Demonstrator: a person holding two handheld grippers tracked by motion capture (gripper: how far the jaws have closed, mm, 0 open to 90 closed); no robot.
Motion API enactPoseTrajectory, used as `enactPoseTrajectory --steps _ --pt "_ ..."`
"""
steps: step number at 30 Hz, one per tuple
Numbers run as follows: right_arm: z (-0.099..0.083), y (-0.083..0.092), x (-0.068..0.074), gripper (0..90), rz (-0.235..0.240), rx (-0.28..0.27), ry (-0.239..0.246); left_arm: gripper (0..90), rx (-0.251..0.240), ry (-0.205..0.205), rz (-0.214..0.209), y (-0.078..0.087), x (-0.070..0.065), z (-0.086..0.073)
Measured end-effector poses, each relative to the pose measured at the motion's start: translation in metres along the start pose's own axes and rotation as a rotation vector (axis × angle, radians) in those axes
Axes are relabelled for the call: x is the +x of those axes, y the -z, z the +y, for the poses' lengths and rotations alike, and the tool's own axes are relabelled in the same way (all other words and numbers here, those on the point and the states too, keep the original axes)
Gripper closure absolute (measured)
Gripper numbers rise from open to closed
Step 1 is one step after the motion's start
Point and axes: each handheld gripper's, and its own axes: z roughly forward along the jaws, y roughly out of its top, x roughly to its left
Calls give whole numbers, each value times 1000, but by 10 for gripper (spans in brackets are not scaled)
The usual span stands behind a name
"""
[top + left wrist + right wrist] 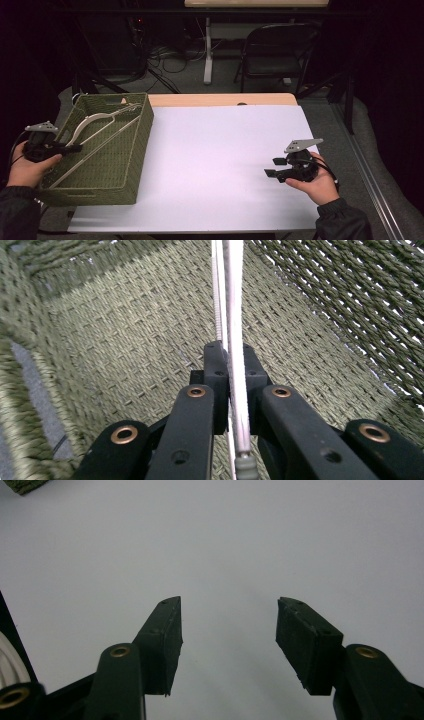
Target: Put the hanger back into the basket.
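Holding hanger (235,365) inside green basket (142,131), L tongs (230,371) clamped; R tongs (227,645) wide, nothing held.

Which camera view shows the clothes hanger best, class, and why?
The high view: the hanger shows nearly whole, leaning in the green woven basket, one end in the left gripper. The left gripper view gives a close look at its thin bar clamped between the jaws. The right gripper view looks at the white table.
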Motion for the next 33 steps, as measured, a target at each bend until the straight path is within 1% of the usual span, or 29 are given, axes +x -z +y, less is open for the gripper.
enactPoseTrajectory --steps 1,2,7,9,10,11,12,14,15,16,18,20,23,24,26,28,31,33 --pt "0 0 0 434 -2 15 2 868 29 -3 5 -4 -1 1" --pt "-1 -1 0 434 1 2 -4 868 40 -6 7 -6 -2 2" --pt "-4 -3 -1 434 5 3 -7 867 37 -1 6 -11 -3 3" --pt "-5 -2 -1 434 0 6 -9 867 52 -3 11 -15 -2 4" --pt "-5 -2 -1 434 1 2 -11 868 52 -3 11 -15 -2 4" --pt "-5 -1 -1 434 1 2 -13 868 74 -12 24 -18 -3 4" --pt "-5 -1 -1 434 1 2 -13 868 74 -12 24 -18 -3 4" --pt "-6 -1 -2 434 0 -6 -15 867 102 -16 39 -22 -4 4" --pt "-6 -1 -2 434 0 -3 -13 867 124 -17 35 -25 -4 5" --pt "-6 -1 -2 434 0 -4 -12 866 134 -18 40 -26 -5 5" --pt "-6 -1 -2 434 -1 -3 -12 866 142 -13 39 -28 -4 4" --pt "-6 -1 -1 434 0 -1 -12 865 162 -9 41 -30 -4 4" --pt "-6 -1 -2 434 -1 5 -9 864 166 -7 41 -31 -4 4" --pt "-6 -1 -2 434 0 -2 -10 863 170 -1 43 -31 -4 4" --pt "-7 -1 -3 434 0 1 -13 862 174 4 44 -32 -3 3" --pt "-7 -1 -3 434 1 5 -15 859 171 23 57 -32 -2 3" --pt "-7 -1 -2 434 1 7 -14 817 132 54 79 -27 0 4" --pt "-7 -2 -2 434 -1 6 -12 787 109 63 87 -23 0 4"
